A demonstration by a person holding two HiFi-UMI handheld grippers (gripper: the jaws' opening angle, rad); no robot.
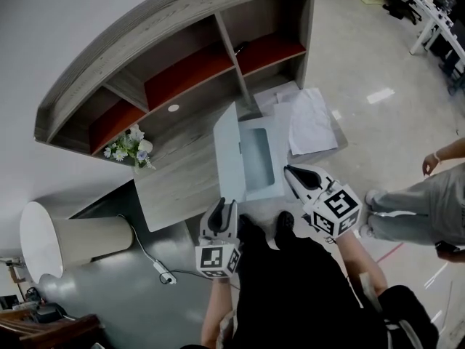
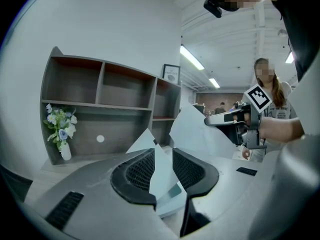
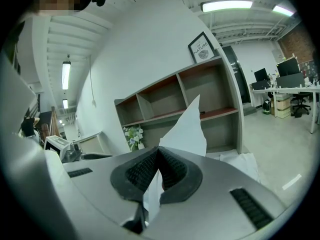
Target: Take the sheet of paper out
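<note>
A pale blue folder (image 1: pixel 251 158) lies open on the grey desk (image 1: pixel 174 180), its cover standing up at the left. My right gripper (image 1: pixel 290 171) is at the folder's right edge, shut on a white sheet of paper (image 3: pixel 189 129) that rises from between its jaws (image 3: pixel 159 156). The left gripper view shows the same sheet (image 2: pixel 192 130) lifted above the folder, held by the right gripper (image 2: pixel 220 119). My left gripper (image 1: pixel 221 205) is at the folder's near edge. Its jaws (image 2: pixel 163 156) stand apart, with a pale flap (image 2: pixel 161 176) showing in the gap.
A curved shelf unit (image 1: pixel 182 57) backs the desk. A small vase of flowers (image 1: pixel 131 147) stands at its left, and loose white papers (image 1: pixel 312 118) lie at its right. A cable with a plug (image 1: pixel 163 275) trails on the floor. Another person (image 1: pixel 421 209) stands at the right.
</note>
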